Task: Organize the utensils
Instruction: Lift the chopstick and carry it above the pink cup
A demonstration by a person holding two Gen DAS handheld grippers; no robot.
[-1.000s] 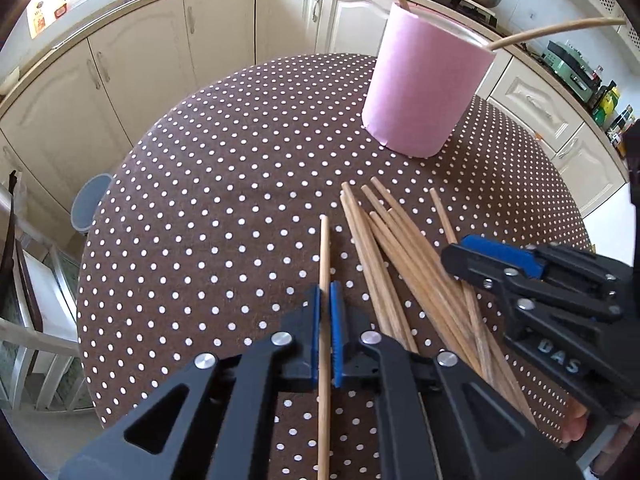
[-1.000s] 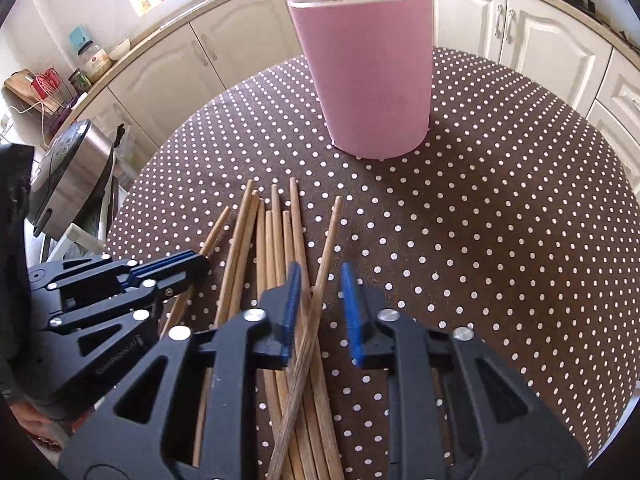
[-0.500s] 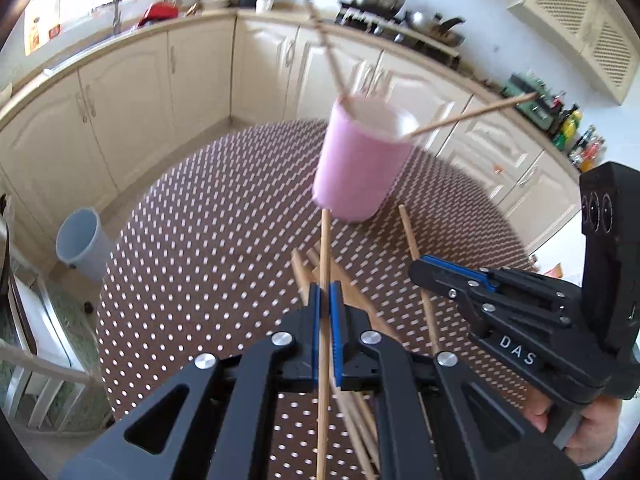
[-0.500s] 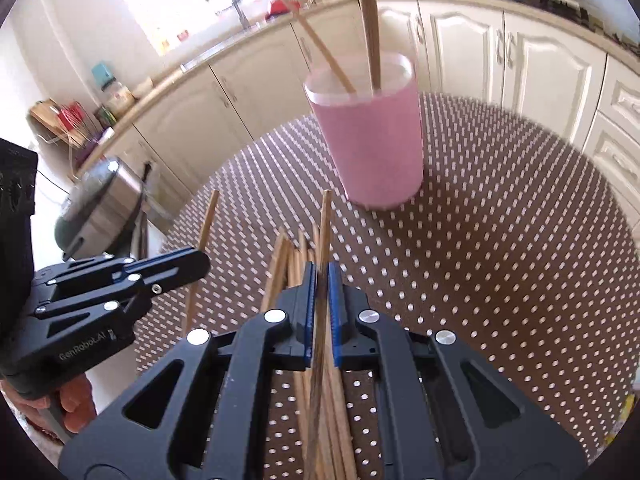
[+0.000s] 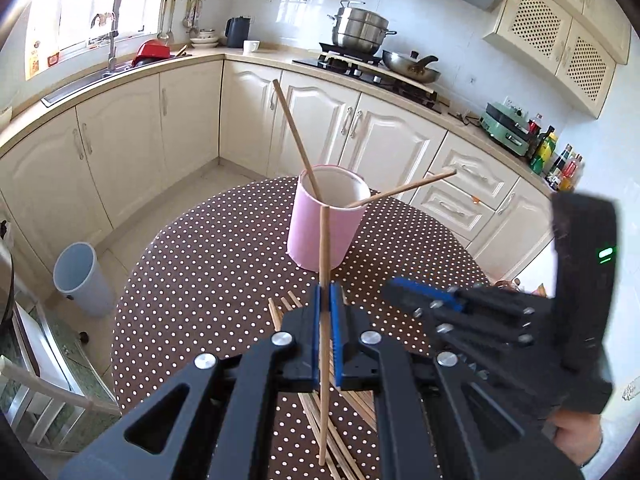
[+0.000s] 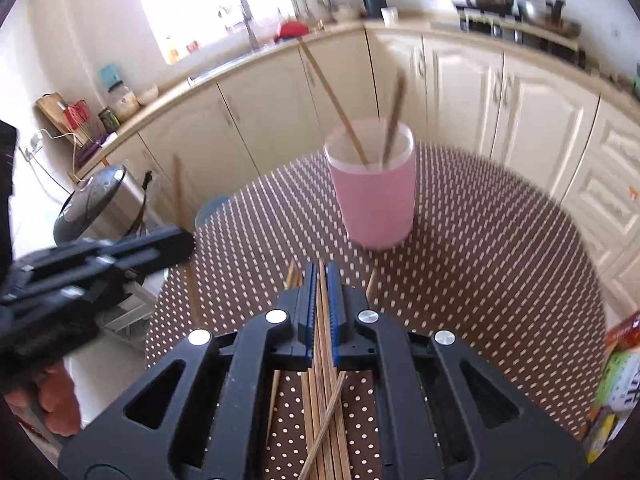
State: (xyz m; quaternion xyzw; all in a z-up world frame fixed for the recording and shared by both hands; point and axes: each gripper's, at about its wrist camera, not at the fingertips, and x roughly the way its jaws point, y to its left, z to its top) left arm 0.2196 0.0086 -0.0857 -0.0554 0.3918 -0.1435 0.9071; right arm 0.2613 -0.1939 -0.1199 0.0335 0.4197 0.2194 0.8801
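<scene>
My left gripper (image 5: 325, 308) is shut on one wooden chopstick (image 5: 323, 248), held above the table and pointing toward the pink cup (image 5: 320, 236). Two chopsticks (image 5: 294, 136) lean inside that cup. My right gripper (image 6: 322, 292) is shut on another chopstick (image 6: 321, 280), lifted over the pile of loose chopsticks (image 6: 320, 408) on the dotted tablecloth (image 6: 480, 280). The pink cup (image 6: 376, 200) stands just beyond it. Each gripper shows in the other's view: the right gripper (image 5: 394, 290) at the right, the left gripper (image 6: 188, 240) at the left with its chopstick (image 6: 178, 192) upright.
A round table with a brown polka-dot cloth (image 5: 200, 280) stands among cream kitchen cabinets. A grey bin (image 5: 80, 276) is on the floor to the left, and a rice cooker (image 6: 88, 204) is beside the table. A colourful packet (image 6: 616, 380) lies at the table's right edge.
The right gripper closed on a chopstick from the pile. Both grippers then rose off the table with their chopsticks, and the cup now sits lower and smaller in both views.
</scene>
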